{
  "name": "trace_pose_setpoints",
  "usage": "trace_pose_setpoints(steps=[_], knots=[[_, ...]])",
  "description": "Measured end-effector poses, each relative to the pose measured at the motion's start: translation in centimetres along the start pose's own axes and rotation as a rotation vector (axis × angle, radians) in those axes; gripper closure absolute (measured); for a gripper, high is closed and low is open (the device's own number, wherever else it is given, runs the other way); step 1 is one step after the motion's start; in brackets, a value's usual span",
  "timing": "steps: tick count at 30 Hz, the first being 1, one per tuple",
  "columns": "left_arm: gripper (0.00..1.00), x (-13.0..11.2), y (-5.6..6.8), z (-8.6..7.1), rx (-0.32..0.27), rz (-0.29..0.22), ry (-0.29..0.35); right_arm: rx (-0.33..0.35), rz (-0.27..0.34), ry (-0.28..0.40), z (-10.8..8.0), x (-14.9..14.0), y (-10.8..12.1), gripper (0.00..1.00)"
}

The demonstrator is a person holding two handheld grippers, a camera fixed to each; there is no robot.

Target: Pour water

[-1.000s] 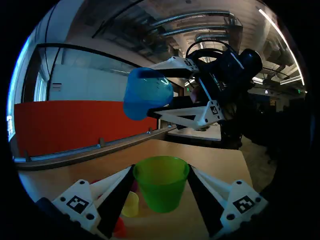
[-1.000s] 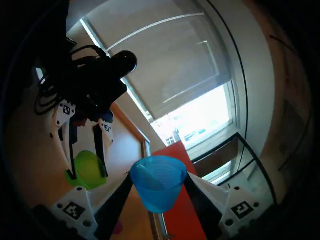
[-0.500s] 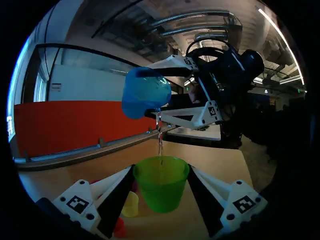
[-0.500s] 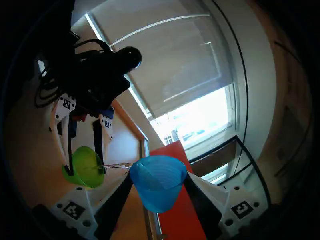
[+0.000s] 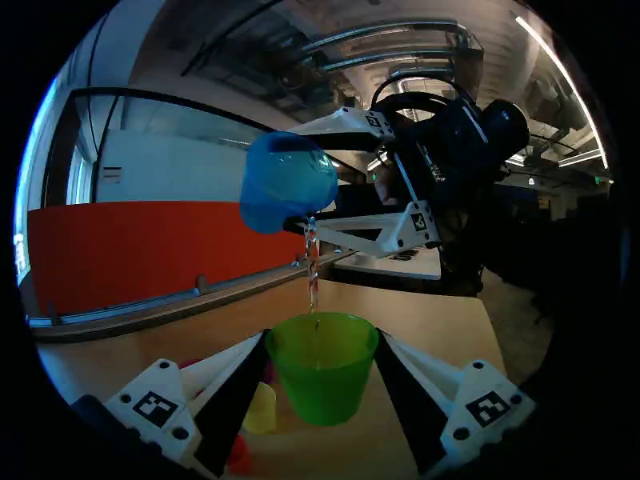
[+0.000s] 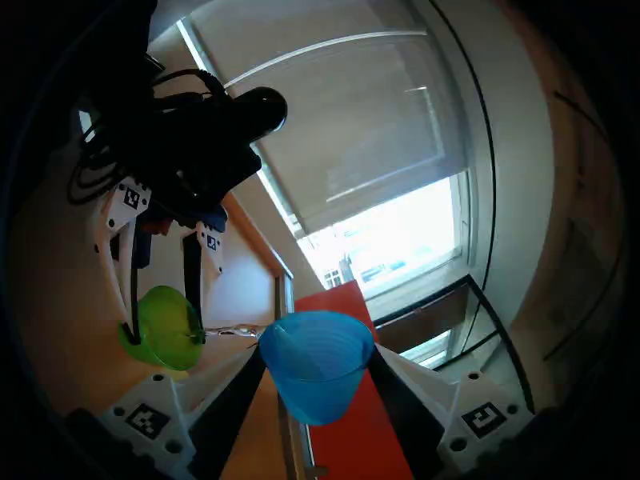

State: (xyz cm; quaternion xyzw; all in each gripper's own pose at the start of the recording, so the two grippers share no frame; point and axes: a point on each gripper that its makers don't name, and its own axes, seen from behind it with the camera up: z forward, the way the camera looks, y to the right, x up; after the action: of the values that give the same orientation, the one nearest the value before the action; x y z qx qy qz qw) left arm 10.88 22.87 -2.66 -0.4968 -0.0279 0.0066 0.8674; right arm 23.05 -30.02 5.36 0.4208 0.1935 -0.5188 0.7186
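Note:
In the left gripper view my left gripper [image 5: 322,376] is shut on an upright green cup [image 5: 322,366] above the wooden table [image 5: 416,316]. Over it my right gripper [image 5: 308,180] holds a tilted blue cup [image 5: 284,190], and a thin stream of water [image 5: 311,268] falls from its rim into the green cup. In the right gripper view the blue cup [image 6: 316,364] sits between my right gripper's [image 6: 316,376] fingers, water [image 6: 232,332] leaves its rim leftwards, and the green cup [image 6: 162,326] is held by the left gripper [image 6: 164,316].
A small yellow cup [image 5: 261,408] and a red item [image 5: 238,456] lie on the table under my left gripper. An orange partition [image 5: 152,244] with a metal rail [image 5: 184,298] borders the table's far side. A bright window [image 6: 384,240] lies beyond the blue cup.
The blue cup has tipped further and water has started to run from it into the green cup. The green cup has stayed in place.

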Motion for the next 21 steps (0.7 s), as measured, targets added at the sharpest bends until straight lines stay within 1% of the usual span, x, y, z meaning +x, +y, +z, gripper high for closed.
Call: trace_pose_setpoints(steps=[11,21], knots=[[0.10,0.13,-0.05,0.11,0.000,0.002,-0.001,-0.015,-0.028,-0.002,-0.17,0.09,0.56,0.09],[0.10,-0.01,0.05,0.06,0.000,0.006,-0.006,-0.019,-0.054,-0.002,-0.11,0.25,0.59,0.09]])
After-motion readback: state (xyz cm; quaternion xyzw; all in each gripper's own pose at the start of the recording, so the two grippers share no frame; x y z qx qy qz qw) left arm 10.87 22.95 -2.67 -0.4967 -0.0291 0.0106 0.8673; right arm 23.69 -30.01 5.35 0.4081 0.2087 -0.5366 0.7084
